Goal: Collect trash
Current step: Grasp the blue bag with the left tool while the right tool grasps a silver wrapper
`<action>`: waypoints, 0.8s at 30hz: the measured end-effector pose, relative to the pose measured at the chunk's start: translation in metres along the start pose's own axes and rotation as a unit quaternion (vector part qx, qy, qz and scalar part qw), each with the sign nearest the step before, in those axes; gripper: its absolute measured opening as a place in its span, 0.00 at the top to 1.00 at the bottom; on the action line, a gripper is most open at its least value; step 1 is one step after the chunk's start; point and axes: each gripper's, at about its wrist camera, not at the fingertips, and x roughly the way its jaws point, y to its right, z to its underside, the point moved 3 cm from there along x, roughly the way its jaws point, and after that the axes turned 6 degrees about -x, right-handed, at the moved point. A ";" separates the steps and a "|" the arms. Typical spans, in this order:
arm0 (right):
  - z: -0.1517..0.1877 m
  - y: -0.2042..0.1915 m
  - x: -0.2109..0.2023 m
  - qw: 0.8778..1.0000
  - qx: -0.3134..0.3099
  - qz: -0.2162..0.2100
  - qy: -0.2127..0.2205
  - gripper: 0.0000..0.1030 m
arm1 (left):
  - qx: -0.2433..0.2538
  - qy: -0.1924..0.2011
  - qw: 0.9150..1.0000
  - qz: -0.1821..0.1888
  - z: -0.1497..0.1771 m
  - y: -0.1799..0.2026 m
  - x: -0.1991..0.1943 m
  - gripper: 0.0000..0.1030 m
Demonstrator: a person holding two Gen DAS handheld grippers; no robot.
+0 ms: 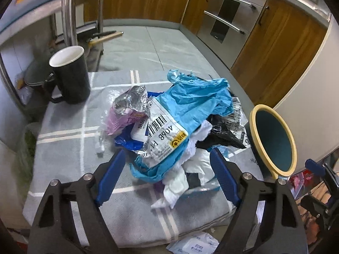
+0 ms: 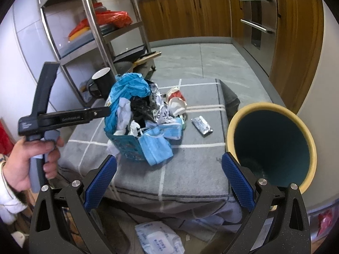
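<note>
A heap of trash lies on a grey checked cloth: a blue plastic bag, a white labelled mailer, white tissue, black film and a purple and silver wrapper. In the right wrist view the heap fills a teal basket, with blue face masks hanging over its side. My left gripper stands open, and the near edge of the heap lies between its blue pads. My right gripper is wide open and holds nothing. A tilted teal bin with a cream rim is close by its right finger.
A black mug stands at the cloth's far left corner. A crushed red and white cup and a silver wrapper lie beyond the basket. A wipes pack is on the floor. A metal rack is left, wooden cabinets behind.
</note>
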 end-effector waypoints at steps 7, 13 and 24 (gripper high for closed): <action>0.001 -0.001 0.012 1.000 0.012 -0.019 -0.010 0.05 | 0.015 -0.026 0.999 0.013 0.002 0.001 0.019 0.62; 0.001 -0.015 0.026 0.999 -0.007 -0.034 -0.016 0.08 | 0.013 -0.018 1.000 0.017 0.000 -0.001 0.011 0.69; -0.004 -0.045 0.048 0.996 -0.057 -0.068 -0.025 0.27 | -0.040 0.013 0.998 0.045 -0.004 -0.019 -0.028 0.71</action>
